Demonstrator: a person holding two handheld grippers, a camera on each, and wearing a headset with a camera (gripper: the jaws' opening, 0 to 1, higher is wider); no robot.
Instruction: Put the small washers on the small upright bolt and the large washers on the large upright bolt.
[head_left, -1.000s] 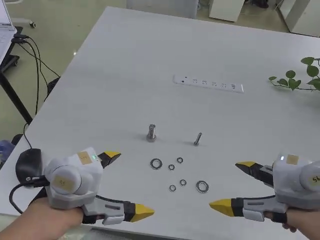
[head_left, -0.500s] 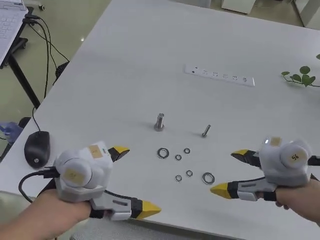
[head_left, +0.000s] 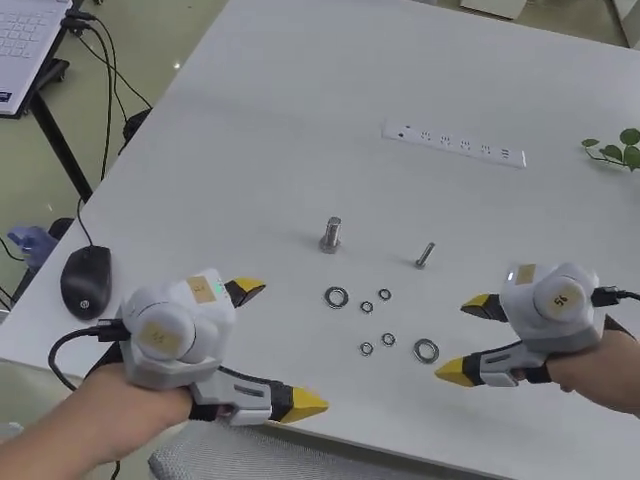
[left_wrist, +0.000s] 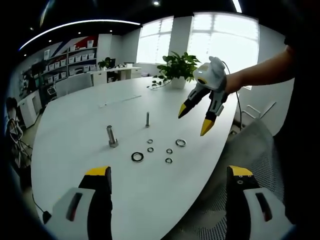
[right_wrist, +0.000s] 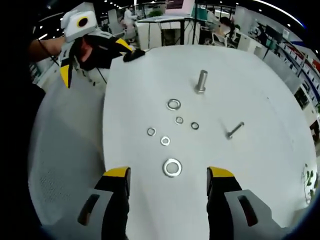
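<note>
Bolts: large bolt (head_left: 331, 234) stands upright, head down, on the white surface (head_left: 300, 120). The small bolt (head_left: 425, 254) stands to its right, well apart; it reads as upright in the left gripper view.

Big washers: two large washers (head_left: 336, 297), both lying flat and on neither bolt. One is just in front of the large bolt. The other is nearer the front edge, in front of the small bolt and closest to the right claw.

Little washers: four small washers (head_left: 367, 307), flat and loose, scattered between the two large ones. Two lie on the bolt side and two nearer the front edge. None touch each other or a bolt.

Right claw: right claw (head_left: 455, 337) has its jaws spread wide and nothing in them. It is held to the right of the washer patch with its tips aimed in toward it. In the right gripper view the nearer large washer lies just ahead, in line with the gap between the jaws.

Left claw: left claw (head_left: 285, 345) is also wide apart and empty. It sits by the front edge, left of the washers and clear of them.

Around: power strip (head_left: 455, 145) lies well behind the bolts. A mouse (head_left: 86, 280) with its cable is at the left edge. A laptop (head_left: 25, 40) stands off the far left corner, and a plant (head_left: 615, 150) shows at the right.
</note>
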